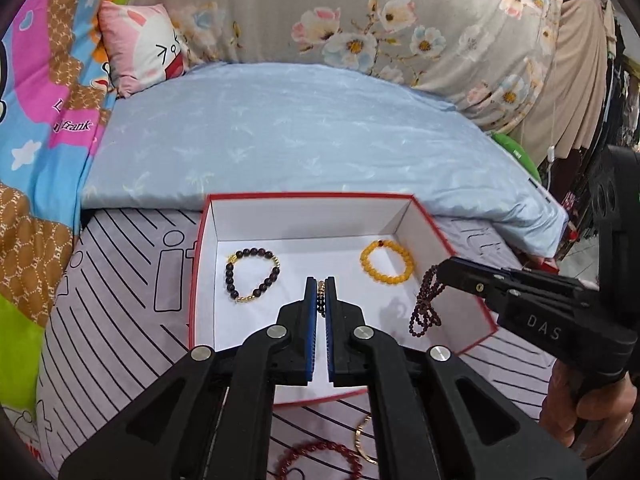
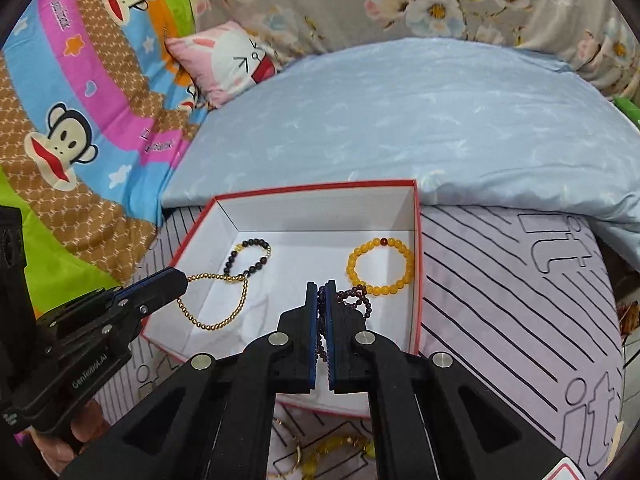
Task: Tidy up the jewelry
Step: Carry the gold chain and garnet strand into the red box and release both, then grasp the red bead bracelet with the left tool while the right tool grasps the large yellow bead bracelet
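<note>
Jewelry: two pieces up in the air, one in each of my claws, both hanging over the red-rimmed box [image 1: 404,216] on the striped sheet [image 1: 120,280].
Left claw [image 1: 320,284]: pinched tight on the gold bead chain [image 2: 208,300]. From the right camera it loops down into the near-left part of the box and crosses in front of the dark bead bracelet [image 1: 252,276].
Right claw [image 2: 320,286]: clamped on the garnet strand [image 1: 426,304], which dangles bunched by the box's right wall. From the left camera I can't tell if it's fully inside the rim.
Already in the box: the dark bracelet far left, the yellow bead bracelet [image 1: 386,262] far right, both lying flat and well apart.
What could go wrong: if I let go here, I reckon the gold chain drapes over the dark bracelet and tangles. The garnet strand could catch the right wall and spill onto the sheet, or pile onto the yellow one, since it hangs just beside it.
Another worry: both claws sit close over one small box, so a sideways swing could knot the two dangling strands together.
Edges: box walls are upright and fairly tall; the near wall is hidden under my own fingers.
Open room: the white floor in the middle and near side looks free, probably the safest drop zone.
Still outside: a red bead bracelet [image 1: 320,460] and a thin gold bangle [image 1: 360,440] on the sheet, near side of the box.
</note>
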Tool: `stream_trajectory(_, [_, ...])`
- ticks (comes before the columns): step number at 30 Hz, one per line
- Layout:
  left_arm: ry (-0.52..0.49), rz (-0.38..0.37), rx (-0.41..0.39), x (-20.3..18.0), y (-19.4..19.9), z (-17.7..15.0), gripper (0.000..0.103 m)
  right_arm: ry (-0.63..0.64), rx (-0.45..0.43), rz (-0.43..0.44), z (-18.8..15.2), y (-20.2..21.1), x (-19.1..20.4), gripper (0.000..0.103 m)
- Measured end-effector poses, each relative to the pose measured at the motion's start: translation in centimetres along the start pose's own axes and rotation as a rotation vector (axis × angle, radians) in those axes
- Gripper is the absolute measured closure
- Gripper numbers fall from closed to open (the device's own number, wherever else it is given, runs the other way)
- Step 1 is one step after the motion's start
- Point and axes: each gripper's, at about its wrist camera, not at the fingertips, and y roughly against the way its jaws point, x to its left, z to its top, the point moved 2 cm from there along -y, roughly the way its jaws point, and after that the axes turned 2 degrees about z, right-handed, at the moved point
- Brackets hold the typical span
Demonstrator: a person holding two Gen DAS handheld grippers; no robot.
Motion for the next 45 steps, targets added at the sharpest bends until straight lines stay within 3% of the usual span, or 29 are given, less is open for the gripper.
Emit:
stream_trajectory(10, [0.026, 0.034, 0.061, 2.2, -3.8, -0.2, 0.098, 0.049, 0.081, -0.032, 1.1, -6.1, 0.9, 0.098])
stream_trajectory(11, [0.040, 0.038, 0.055, 2.5, -3.9, -0.2, 0.096, 0.050, 0.069, -0.040, 1.4, -6.2, 0.9, 0.095])
stream_trajectory(13, [0.064, 0.049, 0.036, 3.1, -3.7, -0.1, 0.070, 0.050, 0.047, -0.047, 1.8, -5.9, 0.9, 0.091])
stream_trajectory(15, [0.083, 0.071, 0.010, 3.6, -3.3, 0.2, 0.063, 0.036, 0.004, -0.047, 2.2, -4.7, 0.7, 0.082])
stream_trajectory(17, [0.085, 0.070, 0.005, 3.9, -2.9, 0.4, 0.063, 0.024, -0.028, -0.047, 2.1, -3.5, 0.5, 0.076])
stream_trajectory(25, [0.076, 0.092, -0.036, 3.7, 0.5, -0.8, 0.063, 0.030, -0.091, -0.056, -1.2, 1.6, 0.1, 0.073])
stream_trajectory(35, [0.040, 0.096, -0.057, 1.7, 5.8, -4.9, 0.063, 0.054, -0.077, -0.101, -7.9, 5.5, 0.4, 0.072])
stream_trajectory(45, [0.074, 0.118, -0.010, 1.2, 6.9, -10.9, 0.063, -0.017, -0.042, -0.087, -13.6, 7.1, -0.2, 0.072])
